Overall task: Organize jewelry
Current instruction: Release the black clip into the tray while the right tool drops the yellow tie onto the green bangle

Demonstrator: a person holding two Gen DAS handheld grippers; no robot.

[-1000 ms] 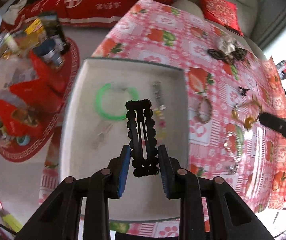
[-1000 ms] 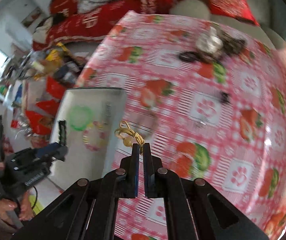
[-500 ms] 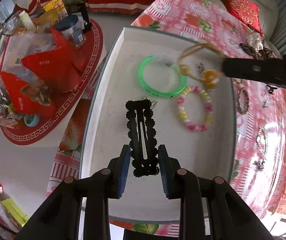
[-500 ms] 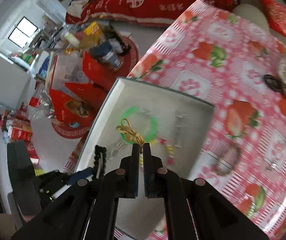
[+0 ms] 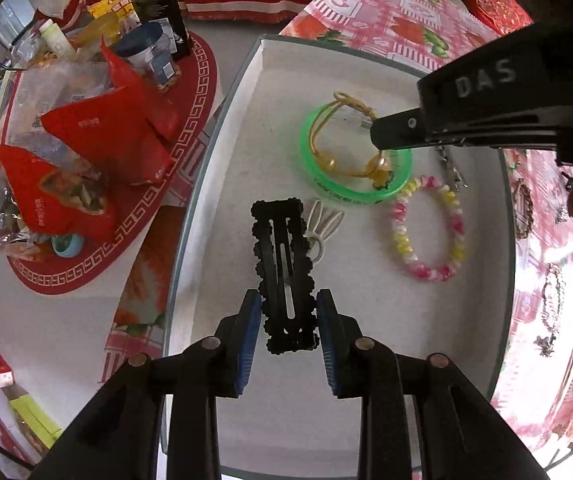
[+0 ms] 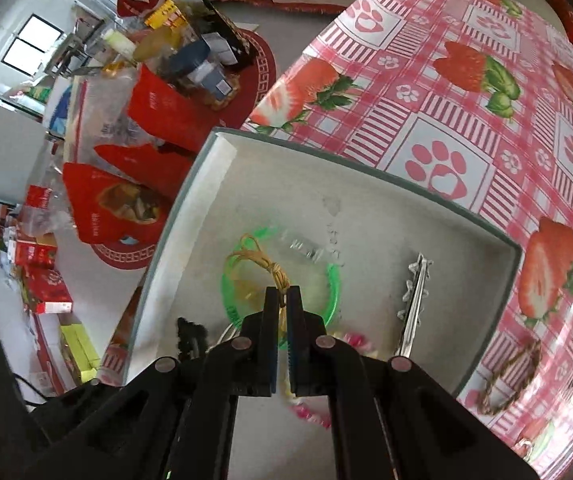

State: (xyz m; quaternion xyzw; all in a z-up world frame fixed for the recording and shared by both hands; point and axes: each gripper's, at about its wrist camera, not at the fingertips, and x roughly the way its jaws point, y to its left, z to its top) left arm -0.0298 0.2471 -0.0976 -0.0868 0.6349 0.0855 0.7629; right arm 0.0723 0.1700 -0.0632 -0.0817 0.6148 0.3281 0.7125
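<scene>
Yellow cord bracelet (image 6: 264, 266) in right hand-held gripper (image 6: 282, 300), low over tray (image 6: 386, 216).

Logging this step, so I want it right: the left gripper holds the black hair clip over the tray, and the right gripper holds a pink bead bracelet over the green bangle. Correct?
Not quite. The right gripper holds a yellow cord bracelet, not the pink bead one, which lies in the tray; the left wrist view shows it. The rest stands: left gripper holds the black hair clip, and the cord hangs over the green bangle.
</scene>
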